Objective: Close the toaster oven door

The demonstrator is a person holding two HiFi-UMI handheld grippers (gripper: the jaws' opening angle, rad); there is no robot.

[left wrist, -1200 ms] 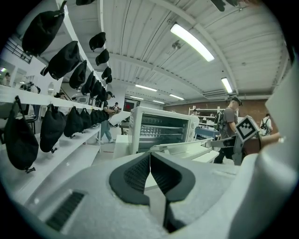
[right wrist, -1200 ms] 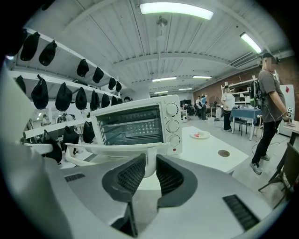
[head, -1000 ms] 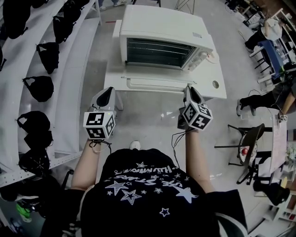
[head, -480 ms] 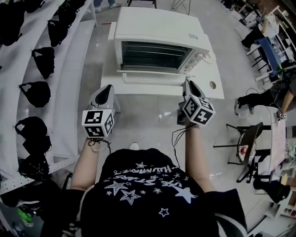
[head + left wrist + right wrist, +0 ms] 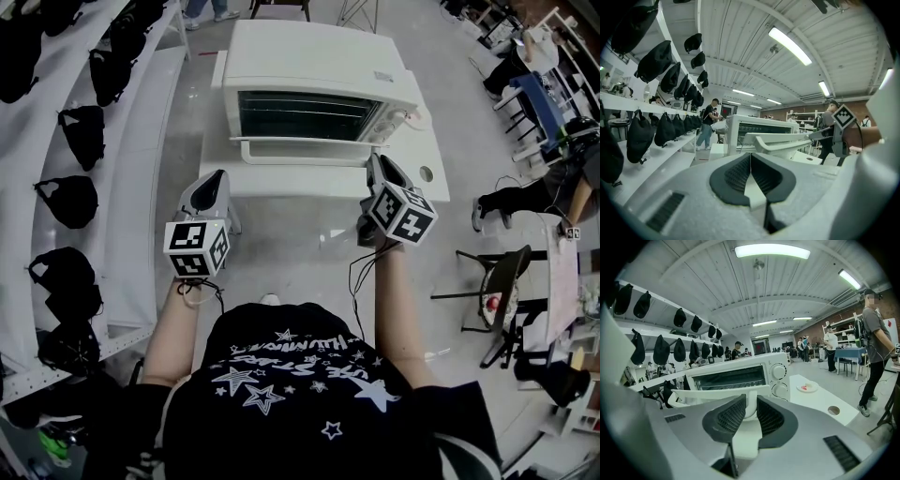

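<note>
Tongs: your right gripper [image 5: 375,167] pinches the right end of the door handle [image 5: 712,397]. Left gripper [image 5: 217,180] is pressed together, empty, off at 7 o'clock. Toaster oven [image 5: 319,66] sits at 12, door [image 5: 300,152] partway up, handle running 9-to-3. Right's nearer.

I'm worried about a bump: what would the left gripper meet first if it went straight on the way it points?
Probably the left end of the half-raised toaster oven door, straight beyond the left gripper's shut jaws. Depth is unclear, so the table edge might come first.
</note>
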